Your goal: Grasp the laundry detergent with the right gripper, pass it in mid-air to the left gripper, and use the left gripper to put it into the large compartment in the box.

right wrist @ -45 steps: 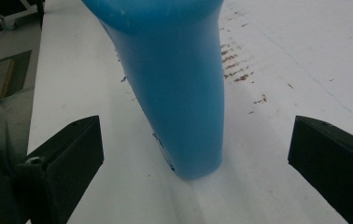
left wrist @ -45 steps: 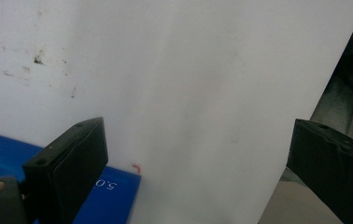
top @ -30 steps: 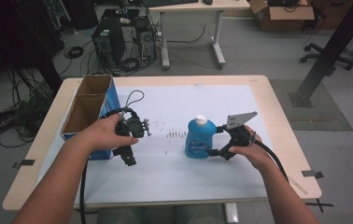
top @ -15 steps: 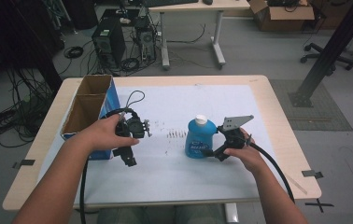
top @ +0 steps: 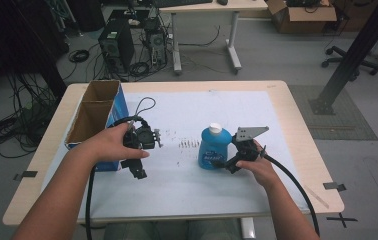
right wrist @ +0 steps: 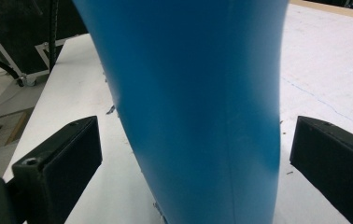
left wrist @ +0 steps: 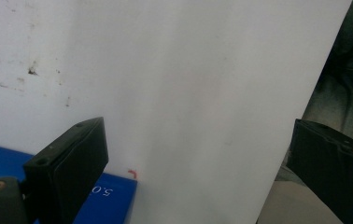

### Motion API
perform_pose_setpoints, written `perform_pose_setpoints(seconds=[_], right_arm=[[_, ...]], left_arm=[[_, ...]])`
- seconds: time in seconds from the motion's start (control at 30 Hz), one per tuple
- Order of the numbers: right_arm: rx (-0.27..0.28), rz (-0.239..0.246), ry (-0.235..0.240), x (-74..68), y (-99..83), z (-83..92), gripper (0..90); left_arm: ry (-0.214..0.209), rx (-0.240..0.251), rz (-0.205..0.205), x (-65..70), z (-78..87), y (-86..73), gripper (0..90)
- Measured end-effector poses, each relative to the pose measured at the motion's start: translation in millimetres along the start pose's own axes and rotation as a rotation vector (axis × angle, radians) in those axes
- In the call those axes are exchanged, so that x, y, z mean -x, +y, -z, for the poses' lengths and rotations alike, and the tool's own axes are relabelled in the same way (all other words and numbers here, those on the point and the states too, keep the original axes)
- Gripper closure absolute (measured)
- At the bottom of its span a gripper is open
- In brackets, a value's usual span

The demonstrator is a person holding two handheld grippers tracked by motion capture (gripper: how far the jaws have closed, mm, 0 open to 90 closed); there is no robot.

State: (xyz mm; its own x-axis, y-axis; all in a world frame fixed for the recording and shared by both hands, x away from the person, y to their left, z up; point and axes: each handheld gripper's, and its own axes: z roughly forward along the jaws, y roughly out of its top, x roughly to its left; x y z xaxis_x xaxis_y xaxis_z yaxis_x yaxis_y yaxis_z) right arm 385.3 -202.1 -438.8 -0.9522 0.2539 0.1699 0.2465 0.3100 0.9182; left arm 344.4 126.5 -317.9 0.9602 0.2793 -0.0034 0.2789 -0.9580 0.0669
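Observation:
A blue bottle [top: 210,148] with a white cap stands upright on the white sheet [top: 192,115] covering the table. My right gripper [top: 225,164] is at the bottle's right side, open, its jaws set wide on either side of the blue body [right wrist: 188,102] without touching it. To the left, my left gripper [top: 136,169] is held over the sheet beside an open cardboard box [top: 94,112] with a blue side. In the left gripper view its jaws stand wide open over bare white paper [left wrist: 188,93], with a corner of the blue box [left wrist: 104,198] below.
The table's wooden edge [top: 297,120] frames the sheet. Cables trail from both grippers toward the front. Behind the table are a desk, a computer tower [top: 117,45], floor cables and a cardboard carton [top: 304,10]. A black post base [top: 339,82] stands to the right.
My right gripper has slid left toward the bottle, so its jaws now flank the body. The left gripper has shifted a little nearer the front.

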Motion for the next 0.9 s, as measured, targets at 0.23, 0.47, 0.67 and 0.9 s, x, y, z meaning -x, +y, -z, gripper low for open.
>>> perform_pose_setpoints(seconds=[0.23,0.47,0.67,0.9], right_arm=[[0.011,0.042,-0.017,-1.0,-1.7,-5.3,1.3],[0.029,0.045,-0.025,-1.2,-5.2,-12.1,1.5],[0.055,0.02,-0.035,0.7,-6.8,-13.3,2.4],[0.051,0.016,-0.045,0.4,-8.8,-14.6,5.3]], left_arm=[[0.008,-0.001,-0.01,1.2,0.9,-0.5,5.6],[0.011,0.001,-0.012,1.8,1.0,-1.0,5.6],[0.01,0.002,-0.012,2.1,1.4,-1.1,5.6],[0.011,0.004,-0.011,1.6,1.6,-1.4,5.6]])
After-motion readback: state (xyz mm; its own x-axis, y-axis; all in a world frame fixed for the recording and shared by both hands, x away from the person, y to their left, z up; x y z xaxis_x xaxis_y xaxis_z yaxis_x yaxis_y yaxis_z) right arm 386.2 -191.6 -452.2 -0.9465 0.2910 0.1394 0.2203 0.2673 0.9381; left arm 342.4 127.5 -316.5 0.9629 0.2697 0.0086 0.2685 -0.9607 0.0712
